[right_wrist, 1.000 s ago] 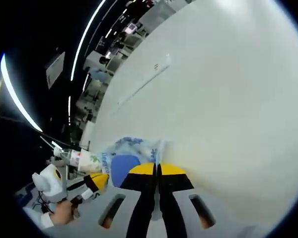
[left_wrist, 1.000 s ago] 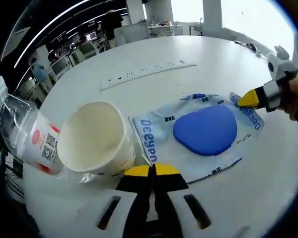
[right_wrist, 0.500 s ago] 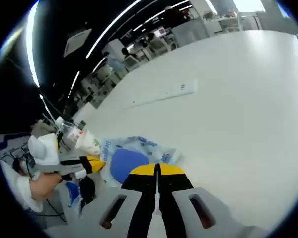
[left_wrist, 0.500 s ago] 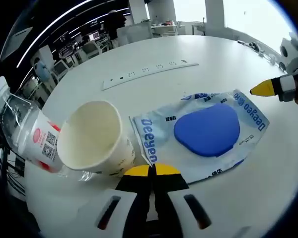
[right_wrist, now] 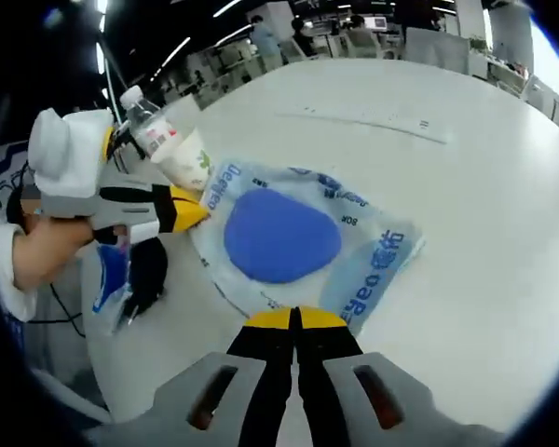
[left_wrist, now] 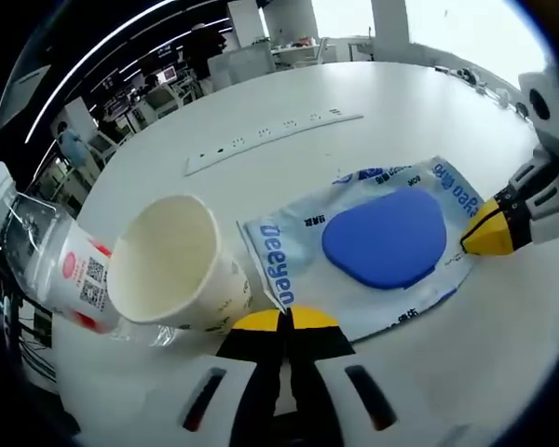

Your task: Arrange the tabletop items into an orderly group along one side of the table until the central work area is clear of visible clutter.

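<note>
A white wipes pack [left_wrist: 382, 247] with a blue oval lid [left_wrist: 384, 239] lies flat on the round white table [left_wrist: 401, 121]. To its left a paper cup [left_wrist: 172, 265] lies on its side against a clear plastic bottle [left_wrist: 51, 256]. My left gripper [left_wrist: 284, 319] is shut, with its tips at the pack's near edge beside the cup. My right gripper [left_wrist: 489, 233] comes in from the right, its yellow tip at the pack's right edge. In the right gripper view the pack [right_wrist: 363, 270] lies just ahead of my shut right gripper [right_wrist: 295, 319]. The left gripper [right_wrist: 188, 210], cup [right_wrist: 188, 158] and bottle [right_wrist: 147, 126] sit beyond it.
A long white power strip [left_wrist: 270, 130] lies across the table behind the pack, also seen as the strip [right_wrist: 363, 116] in the right gripper view. A hand [right_wrist: 42, 247] holds the left gripper at the table's edge, with dark and blue items [right_wrist: 130, 279] below it. Office desks stand far behind.
My right gripper has swung round and down to the pack's edge, so its view now looks across the pack. The left gripper, cup and bottle have stayed put.
</note>
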